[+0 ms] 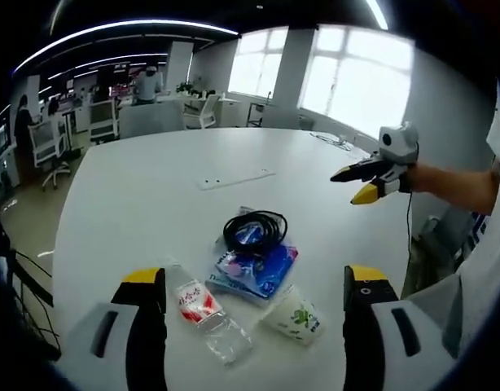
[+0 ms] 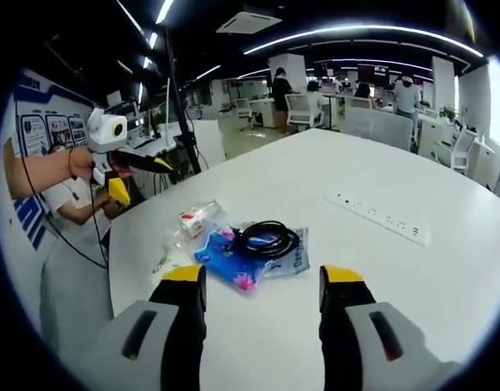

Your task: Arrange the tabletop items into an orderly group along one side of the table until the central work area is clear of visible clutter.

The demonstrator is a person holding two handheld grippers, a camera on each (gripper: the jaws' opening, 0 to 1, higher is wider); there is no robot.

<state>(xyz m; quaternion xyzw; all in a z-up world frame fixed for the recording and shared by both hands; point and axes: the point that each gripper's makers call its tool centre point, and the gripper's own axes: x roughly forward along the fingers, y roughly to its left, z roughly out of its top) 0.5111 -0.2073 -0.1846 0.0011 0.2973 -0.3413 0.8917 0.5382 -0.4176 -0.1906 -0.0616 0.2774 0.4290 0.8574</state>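
Small pile sits near the counter [image 1: 152,187] edge: black cable [image 1: 255,229] coiled on a blue pack [image 1: 258,269], clear wrapper [image 1: 203,314] with red print and a white-green sachet [image 1: 295,316] beside. All looks light, soft, crinkly, likely slippery; I'd pinch the packs at a sealed edge, the cable across its loop. Left tongs [image 1: 252,281] wide and empty, right tongs [image 2: 262,281] likewise, both hovering apart from the pile.

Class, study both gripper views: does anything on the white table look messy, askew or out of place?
Yes. A loose pile sits away from the table edges: a coiled black cable rests on a blue packet, with a clear red-labelled packet and a green-printed packet at odd angles beside it. Nothing looks spilled or broken.
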